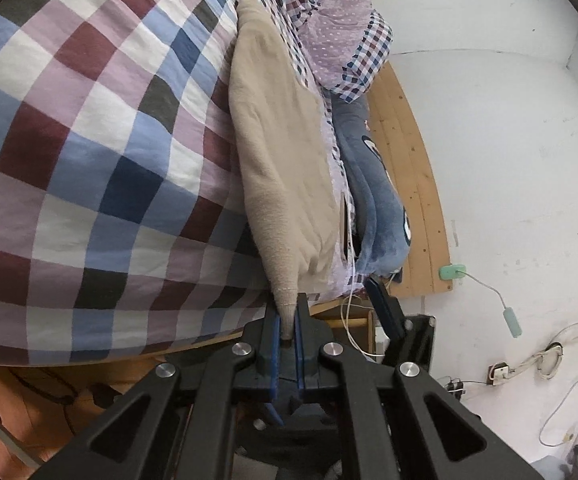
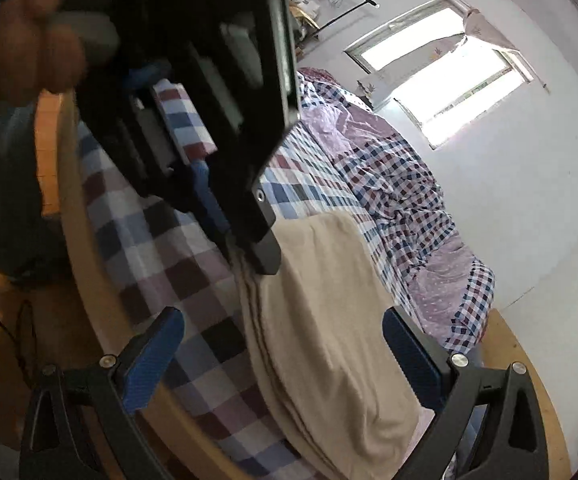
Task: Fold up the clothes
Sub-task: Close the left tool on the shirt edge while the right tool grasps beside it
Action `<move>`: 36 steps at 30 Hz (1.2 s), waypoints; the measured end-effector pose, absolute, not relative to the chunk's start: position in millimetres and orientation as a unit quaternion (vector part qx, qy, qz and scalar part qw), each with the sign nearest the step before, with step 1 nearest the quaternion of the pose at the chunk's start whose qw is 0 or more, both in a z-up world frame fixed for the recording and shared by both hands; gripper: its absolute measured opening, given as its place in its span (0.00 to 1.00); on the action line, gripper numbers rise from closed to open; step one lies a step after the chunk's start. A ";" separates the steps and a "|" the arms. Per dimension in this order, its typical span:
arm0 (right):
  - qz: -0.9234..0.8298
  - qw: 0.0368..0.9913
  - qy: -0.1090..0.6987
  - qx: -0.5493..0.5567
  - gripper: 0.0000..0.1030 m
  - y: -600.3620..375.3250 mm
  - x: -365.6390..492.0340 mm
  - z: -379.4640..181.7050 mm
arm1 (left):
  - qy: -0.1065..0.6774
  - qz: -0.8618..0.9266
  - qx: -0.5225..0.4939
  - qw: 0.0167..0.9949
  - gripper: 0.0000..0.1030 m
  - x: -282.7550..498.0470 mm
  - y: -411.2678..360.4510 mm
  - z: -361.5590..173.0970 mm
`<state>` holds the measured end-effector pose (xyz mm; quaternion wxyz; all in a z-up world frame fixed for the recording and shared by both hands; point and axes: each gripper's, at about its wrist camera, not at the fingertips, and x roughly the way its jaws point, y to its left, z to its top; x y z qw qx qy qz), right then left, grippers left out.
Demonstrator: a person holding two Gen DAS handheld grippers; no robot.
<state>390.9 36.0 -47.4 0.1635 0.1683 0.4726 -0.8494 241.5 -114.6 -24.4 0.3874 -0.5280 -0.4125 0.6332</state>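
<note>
Left wrist view: my left gripper (image 1: 287,322) has its blue-padded fingers (image 1: 275,332) clenched on a ribbed edge of the beige sweater (image 1: 277,152), which runs from the fingers toward 12 o'clock across the bed. The sweater lies on the big-check bedsheet (image 1: 89,140), which fills everything from 9 to 12 o'clock. At its 3 o'clock side I see a grey-blue plush toy (image 1: 373,188) against the wooden headboard (image 1: 413,168), and toward 1 o'clock a bunched small-check quilt (image 1: 329,20) with a dotted lilac lining. A white cable (image 1: 353,304) hangs near the fingers, and a green wall switch (image 1: 452,271) sits at 3 o'clock on the white wall (image 1: 509,140).

In the right wrist view, my right gripper (image 2: 283,356) is released, its fingers (image 2: 151,360) spread wide with the sweater (image 2: 329,320) between them but apart from both pads. The left gripper (image 2: 263,256) comes in from 11 o'clock, pinching the sweater's top edge, with a blurred hand (image 2: 25,56) behind it. A bright window (image 2: 441,68) shows at 1 o'clock above the quilt (image 2: 401,192).
</note>
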 end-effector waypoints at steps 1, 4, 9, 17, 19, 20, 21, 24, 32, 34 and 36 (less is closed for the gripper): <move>-0.850 0.162 0.472 0.170 0.99 34.4 387.5 -48.7 | -0.413 0.633 -0.527 0.389 0.04 242.3 -115.6 -24.1; -0.849 0.147 0.479 0.166 0.97 26.6 380.8 -53.2 | -0.415 0.631 -0.523 0.396 0.04 242.6 -116.8 -23.6; -0.839 0.130 0.501 0.168 0.83 15.0 369.9 -65.5 | -0.419 0.627 -0.518 0.404 0.04 242.9 -117.9 -23.1; -0.828 0.103 0.534 0.139 0.65 6.9 365.7 -75.4 | -0.425 0.618 -0.517 0.413 0.04 244.4 -119.7 -24.5; -0.826 0.101 0.536 0.140 0.53 6.2 363.8 -77.5 | -0.426 0.616 -0.518 0.414 0.04 244.6 -119.9 -24.9; -0.825 0.100 0.538 0.142 0.41 6.0 363.1 -78.9 | -0.425 0.616 -0.518 0.413 0.04 244.7 -120.3 -25.1; -0.824 0.099 0.539 0.143 0.34 5.8 361.9 -79.7 | -0.426 0.616 -0.518 0.414 0.04 245.0 -120.9 -25.1; -0.830 0.096 0.529 0.149 0.08 5.4 358.4 -76.7 | -0.428 0.612 -0.517 0.418 0.04 246.1 -122.6 -24.9; -0.843 0.105 0.505 0.152 0.06 3.0 359.1 -65.0 | -0.459 0.607 -0.499 0.415 0.45 242.5 -133.2 -25.5; -0.845 0.105 0.502 0.152 0.05 2.3 359.0 -63.3 | -0.470 0.604 -0.498 0.408 0.45 239.7 -134.2 -28.7; -0.846 0.106 0.500 0.153 0.05 2.1 358.3 -62.3 | -0.478 0.602 -0.496 0.403 0.45 235.5 -133.8 -31.4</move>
